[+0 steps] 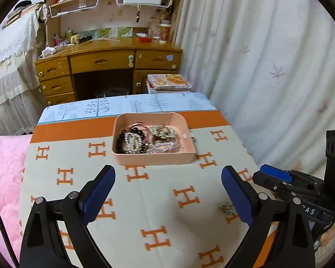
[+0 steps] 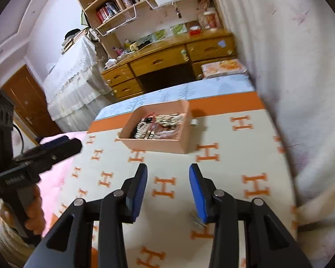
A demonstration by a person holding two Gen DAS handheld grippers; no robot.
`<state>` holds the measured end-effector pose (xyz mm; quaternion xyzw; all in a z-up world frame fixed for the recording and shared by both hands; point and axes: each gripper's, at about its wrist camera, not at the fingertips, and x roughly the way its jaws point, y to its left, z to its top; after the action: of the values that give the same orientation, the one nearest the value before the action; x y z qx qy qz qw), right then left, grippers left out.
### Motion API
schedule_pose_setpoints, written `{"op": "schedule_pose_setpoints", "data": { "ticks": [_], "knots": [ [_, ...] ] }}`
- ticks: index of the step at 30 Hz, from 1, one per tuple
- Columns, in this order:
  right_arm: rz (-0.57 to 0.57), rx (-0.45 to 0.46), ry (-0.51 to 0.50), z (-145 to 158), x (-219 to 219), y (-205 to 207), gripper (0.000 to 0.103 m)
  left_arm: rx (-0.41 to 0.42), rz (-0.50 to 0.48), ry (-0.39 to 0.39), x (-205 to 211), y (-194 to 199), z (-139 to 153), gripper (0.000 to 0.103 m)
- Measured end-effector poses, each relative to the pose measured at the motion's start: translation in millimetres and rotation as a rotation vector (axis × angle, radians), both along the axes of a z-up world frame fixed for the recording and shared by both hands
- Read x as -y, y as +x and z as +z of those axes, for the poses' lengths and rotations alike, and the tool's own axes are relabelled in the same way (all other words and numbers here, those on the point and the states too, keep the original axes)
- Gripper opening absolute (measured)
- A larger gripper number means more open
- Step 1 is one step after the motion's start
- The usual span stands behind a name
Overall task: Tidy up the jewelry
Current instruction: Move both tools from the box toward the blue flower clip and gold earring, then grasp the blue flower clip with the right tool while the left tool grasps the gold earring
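At the bottom of the left wrist view the left gripper [image 1: 168, 179] stands spread wide, its blue pads far apart with nothing between them, only bare blanket [image 1: 158, 203] printed with orange H marks. Just inside its right finger, at the lower right of the frame, lies a small silvery trinket [image 1: 227, 208], alone on the cloth and touching neither pad; it is too small and blurred to give its long axis. The right gripper [image 2: 168, 176], at the bottom of the right wrist view, is about half open and empty too, and the same trinket [image 2: 195, 220] shows beside its right pad, smeared. Each view catches the other tool at its side edge, with a hand [image 2: 34, 214] gripping the handle at the lower left. Past the fingertips a stretch of open blanket leads to the pink tray [image 1: 154, 157], near the middle of the frame. It is a low rectangular box with rounded corners, its long axis running left to right across the left view and slanting up to the right in the right view. Inside is heaped jewelry [image 1: 145, 139]: dark beads, sparkling bracelets, pink cords, gold pieces. Beyond it come the blanket's orange border and a pale blue sheet. A curtain [image 1: 268, 71] closes the right side, pink bedding [image 1: 4, 174] the left, and a wooden desk [image 1: 109, 60] stands at the far top.
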<state>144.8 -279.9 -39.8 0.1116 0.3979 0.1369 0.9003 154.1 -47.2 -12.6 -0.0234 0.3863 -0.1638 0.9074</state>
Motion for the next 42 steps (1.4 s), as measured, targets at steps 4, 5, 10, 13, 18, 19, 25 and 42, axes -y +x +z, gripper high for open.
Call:
{"op": "schedule_pose_setpoints", "data": {
  "ticks": [4,5,10,13,18,19,25,42],
  "knots": [
    [0.003,0.021,-0.064,-9.7,3.8,-20.8,0.039,0.014,-0.035,0.009,19.7,-14.2,-4.9,0.095],
    [0.012,0.02,-0.078,-14.8,3.2,-24.5,0.039,0.021,-0.045,0.014,24.4,-17.7,-8.5,0.095],
    [0.059,-0.033,-0.161,-55.4,-4.8,-31.7,0.039,0.036,-0.103,0.053,51.0,-28.0,-35.4,0.095],
    [0.07,-0.046,-0.194,-74.9,-6.0,-31.8,0.039,0.022,-0.12,0.08,66.1,-29.7,-58.3,0.095],
    [0.103,-0.061,-0.213,-93.6,-7.4,-25.3,0.039,-0.061,-0.154,0.109,78.3,-21.7,-93.7,0.095],
    [0.108,-0.062,-0.216,-96.3,-7.6,-23.5,0.039,-0.072,-0.158,0.117,79.0,-20.0,-99.1,0.095],
    [0.152,-0.053,-0.256,-107.7,-15.9,-17.9,0.024,-0.117,-0.201,0.111,80.9,-12.8,-116.4,0.095],
    [0.072,-0.064,-0.142,-113.1,24.5,-36.6,0.015,-0.177,-0.352,0.137,131.4,1.5,-145.3,0.083]
  ]
}}
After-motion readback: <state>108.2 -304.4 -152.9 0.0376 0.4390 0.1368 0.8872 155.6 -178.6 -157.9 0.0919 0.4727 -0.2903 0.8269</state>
